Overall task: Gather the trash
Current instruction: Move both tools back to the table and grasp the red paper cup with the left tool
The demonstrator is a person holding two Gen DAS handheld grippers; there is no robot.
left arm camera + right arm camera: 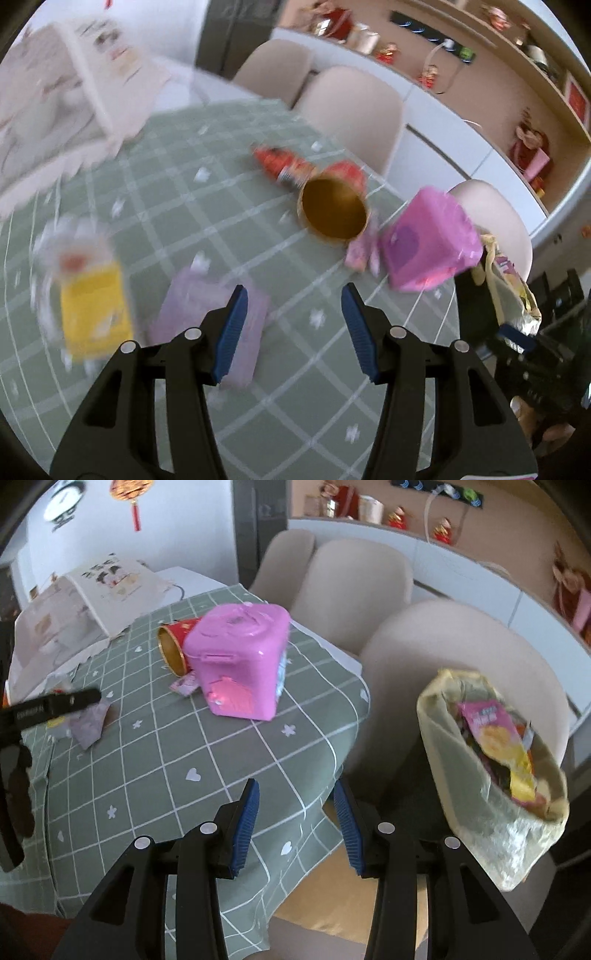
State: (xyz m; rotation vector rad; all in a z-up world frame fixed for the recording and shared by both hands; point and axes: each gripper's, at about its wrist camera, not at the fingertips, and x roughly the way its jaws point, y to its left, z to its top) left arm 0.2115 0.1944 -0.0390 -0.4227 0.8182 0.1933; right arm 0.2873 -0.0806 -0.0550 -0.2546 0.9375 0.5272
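Green checked cloth covers the tabletop, printed with small white hearts and flowers. From my left tongs I see blue pads parted with nothing between them; they hang over a lilac wrapper lying flat just under the left pad. A yellow packet sits further left, blurred. Ahead lie a gold-lined red cup on its side, a red wrapper behind it, and a pink box near the tabletop's edge with a small pink wrapper between cup and box. My right tongs are likewise parted and empty, poised at the cloth's hanging corner. Right of them hangs the trash bag, translucent yellowish, mouth open, already holding coloured wrappers. Beige chairs ring the far side. An open paper booklet rests at the far left. Shelves with red ornaments line the wall.
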